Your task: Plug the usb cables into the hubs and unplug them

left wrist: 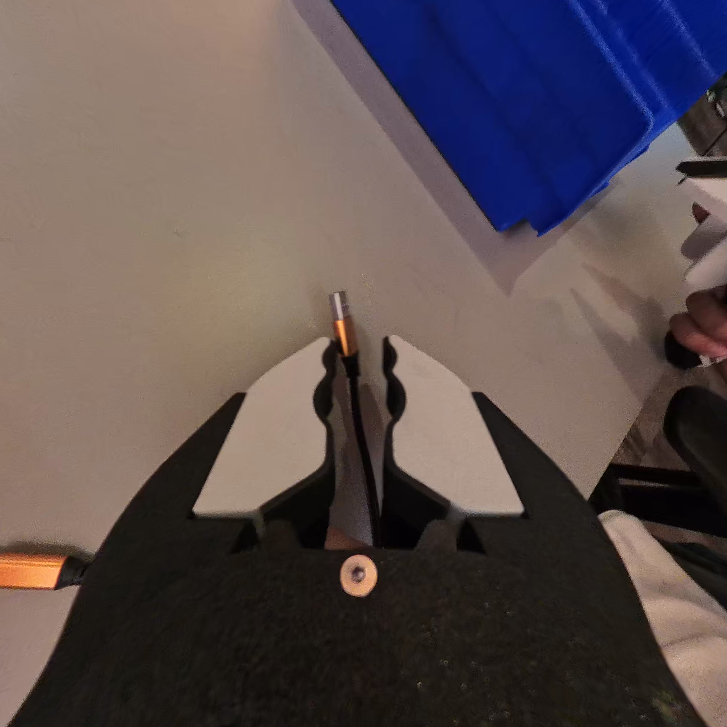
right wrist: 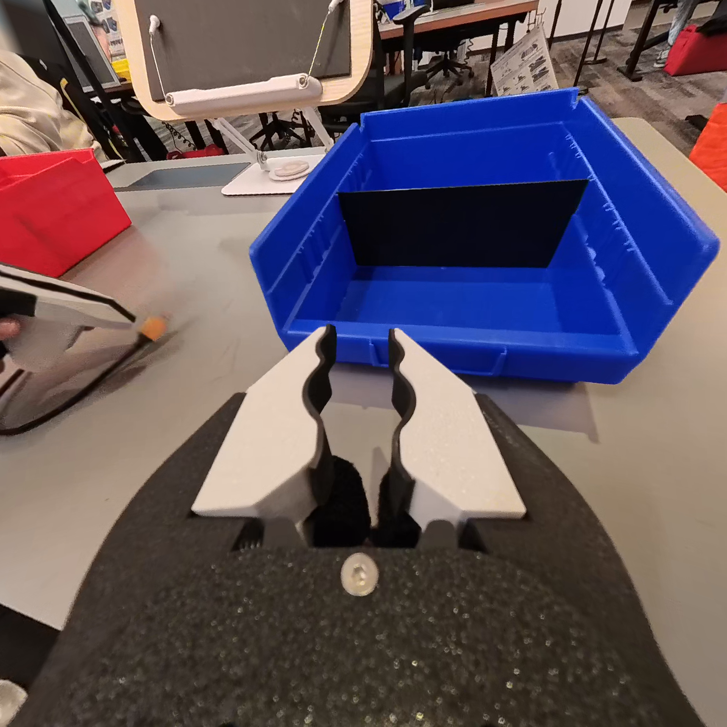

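My left gripper (left wrist: pixel 360 342) points down at a beige table (left wrist: pixel 157 196), jaws a little apart. A black cable (left wrist: pixel 360 413) runs up the gap between them. Its small orange and silver plug (left wrist: pixel 342 326) sticks out by the left fingertip, and the jaws stand wider than the cable. The cable's larger orange plug (left wrist: pixel 29 570) shows at the lower left. My right gripper (right wrist: pixel 362 334) is open and empty, just short of the front wall of a blue bin (right wrist: pixel 432 350). The left gripper (right wrist: pixel 130 318) shows blurred in the right wrist view, with the orange plug (right wrist: pixel 153 328) at its tip.
The blue bin holds a black divider (right wrist: pixel 460 224) and nothing else that shows; it also fills the upper right of the left wrist view (left wrist: pixel 511 98). A red bin (right wrist: pixel 59 204) stands at the far left. A framed board on a white stand (right wrist: pixel 251 51), chairs and desks lie beyond the table. My right fingertips sit around 25 cm from my left ones.
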The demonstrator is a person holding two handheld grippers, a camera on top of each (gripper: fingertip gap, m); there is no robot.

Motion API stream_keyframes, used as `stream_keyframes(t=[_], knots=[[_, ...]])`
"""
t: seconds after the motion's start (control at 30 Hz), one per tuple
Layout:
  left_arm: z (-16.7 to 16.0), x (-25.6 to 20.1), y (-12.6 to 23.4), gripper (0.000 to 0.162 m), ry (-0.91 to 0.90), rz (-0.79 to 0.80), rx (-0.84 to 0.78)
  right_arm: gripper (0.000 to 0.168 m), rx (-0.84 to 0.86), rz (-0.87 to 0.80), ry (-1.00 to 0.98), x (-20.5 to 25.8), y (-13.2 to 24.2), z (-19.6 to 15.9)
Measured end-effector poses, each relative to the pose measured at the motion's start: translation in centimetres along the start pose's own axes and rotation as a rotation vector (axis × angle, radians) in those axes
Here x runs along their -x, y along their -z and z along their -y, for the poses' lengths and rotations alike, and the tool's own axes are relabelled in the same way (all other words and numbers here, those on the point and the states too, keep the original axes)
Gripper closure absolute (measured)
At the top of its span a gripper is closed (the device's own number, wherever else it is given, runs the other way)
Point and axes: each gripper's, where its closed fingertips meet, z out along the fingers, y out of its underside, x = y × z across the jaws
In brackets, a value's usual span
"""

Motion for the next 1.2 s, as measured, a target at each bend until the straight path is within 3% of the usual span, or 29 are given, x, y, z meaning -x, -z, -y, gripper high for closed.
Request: stream_keyframes(t=[0.03, 0.17, 0.3, 0.4, 0.5, 0.6, 0.77, 1.03, 1.2], knots=[[0.0, -0.1, 0.2, 0.134, -0.019, -0.004, 0.007, 0.144, 0.002, 0.0, 0.002, 0.0, 0.0, 0.0], [2.4, 0.7, 4.4, 0.128, -0.2, 0.016, -0.032, 0.144, -0.005, 0.002, -0.001, 0.0, 0.2, 0.1], [6.4, 5.6, 12.5, 0.13, -0.593, 0.143, -0.049, 0.144, -0.008, 0.011, -0.011, 0.1, 0.3, 0.2], [8.1, 11.8, 17.3, 0.134, -0.895, 0.317, 0.082, 0.144, -0.008, -0.025, 0.005, -0.5, 0.0, 0.0], [9.5, 18.8, 19.7, 0.134, -1.027, 0.446, 0.259, 0.144, -0.007, -0.03, 0.032, -0.4, -0.4, 0.0], [9.4, 26.0, 19.3, 0.134, -1.068, 0.475, 0.442, 0.144, -0.02, -0.015, 0.02, -0.1, -0.8, 0.3], [5.8, 34.1, 15.1, 0.134, -1.06, 0.383, 0.668, 0.142, -0.068, 0.091, -0.113, 1.6, -1.5, 1.2], [4.0, 36.5, 10.7, 0.126, -1.031, 0.278, 0.683, 0.14, -0.141, 0.373, -0.047, 9.8, -1.4, 2.7], [4.3, 37.4, 10.4, 0.139, -1.159, 0.337, 0.665, 0.14, -0.11, 0.579, -0.009, 15.2, -1.6, 2.1]])
